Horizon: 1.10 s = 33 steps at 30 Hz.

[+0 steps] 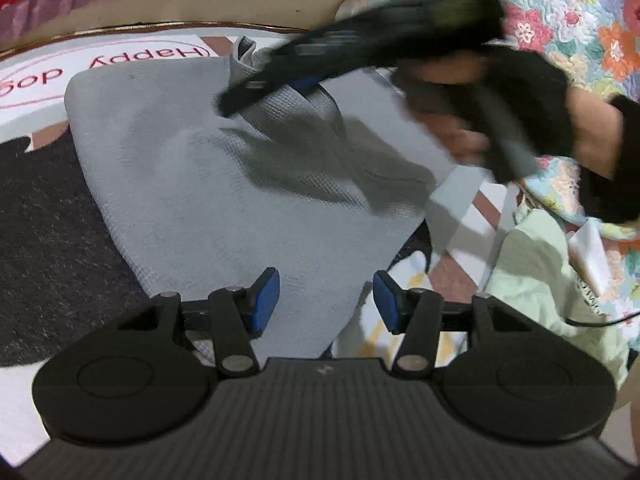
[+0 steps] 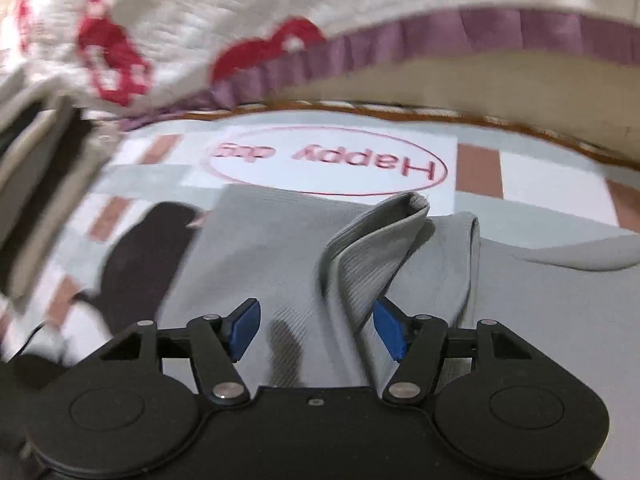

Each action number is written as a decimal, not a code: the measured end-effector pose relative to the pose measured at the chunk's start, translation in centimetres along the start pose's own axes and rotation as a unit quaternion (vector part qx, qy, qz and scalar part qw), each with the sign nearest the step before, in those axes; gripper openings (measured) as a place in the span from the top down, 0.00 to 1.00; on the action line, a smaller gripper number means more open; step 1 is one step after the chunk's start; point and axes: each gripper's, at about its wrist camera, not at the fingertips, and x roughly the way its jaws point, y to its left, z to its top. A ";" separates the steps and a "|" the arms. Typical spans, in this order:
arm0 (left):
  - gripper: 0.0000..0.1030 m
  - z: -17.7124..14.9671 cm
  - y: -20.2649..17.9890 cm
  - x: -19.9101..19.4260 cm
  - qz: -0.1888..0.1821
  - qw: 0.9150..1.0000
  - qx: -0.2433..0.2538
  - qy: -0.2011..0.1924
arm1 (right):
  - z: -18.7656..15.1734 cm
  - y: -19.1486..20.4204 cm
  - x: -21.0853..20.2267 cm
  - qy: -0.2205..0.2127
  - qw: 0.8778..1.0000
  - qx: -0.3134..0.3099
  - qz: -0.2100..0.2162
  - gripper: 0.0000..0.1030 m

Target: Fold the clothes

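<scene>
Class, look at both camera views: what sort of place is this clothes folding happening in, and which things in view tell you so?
Probably a home bedroom or living space: a grey garment lies on a "Happy dog" printed mat, beside a floral quilt and a red-patterned quilt with a purple ruffle.

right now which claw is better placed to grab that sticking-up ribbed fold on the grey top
Right. The right claw is open directly over the grey top, and the raised ribbed fold runs down beside its pad. The left claw sits open at the garment's near edge, far from the fold.

Left gripper [image 1: 326,300] black with blue pads [image 1: 266,300], silver screws, right gripper [image 2: 316,330] alike, hand [image 1: 520,116] in black glove, black sleeve [image 1: 616,160]
</scene>
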 end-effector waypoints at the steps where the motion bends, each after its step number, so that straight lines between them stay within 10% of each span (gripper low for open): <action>1: 0.51 0.0 0.3 -0.1 -0.004 1.000 -0.009 -0.001 | 0.4 -0.5 0.7 -0.008 1.000 0.004 -0.005 0.43; 2: 0.51 -0.1 0.4 -0.1 -0.006 1.000 -0.015 -0.002 | 0.7 -0.8 0.9 -0.021 1.000 0.000 -0.002 0.59; 3: 0.51 -0.1 0.5 -0.1 -0.008 1.000 -0.020 -0.002 | 0.9 -1.2 0.9 -0.034 0.999 -0.007 -0.003 0.97; 8: 0.51 -0.3 0.0 -0.2 -0.010 1.000 -0.019 0.016 | 1.4 -3.1 -0.5 -0.080 0.995 -0.042 -0.034 0.96; 12: 0.51 -0.2 0.3 -0.3 -0.021 0.999 -0.013 0.025 | 1.8 -5.4 0.0 -0.081 0.994 0.003 -0.071 0.64; 21: 0.37 0.9 0.7 -1.7 -0.038 0.998 -0.033 -0.045 | -5.2 -7.7 -5.7 -0.092 0.981 0.170 -0.003 0.31; 27: 0.37 1.1 1.0 -0.9 0.005 0.998 -0.041 -0.055 | -12.0 -6.5 -6.9 -0.057 0.979 0.195 0.008 0.31; 30: 0.37 0.9 0.8 -0.7 0.028 0.998 -0.023 -0.058 | -12.5 -5.0 -7.6 -0.068 0.988 0.133 0.026 0.92; 33: 0.37 0.8 0.6 -0.5 0.042 0.998 -0.008 -0.049 | -12.7 -4.3 -8.0 -0.070 0.993 0.092 0.017 0.94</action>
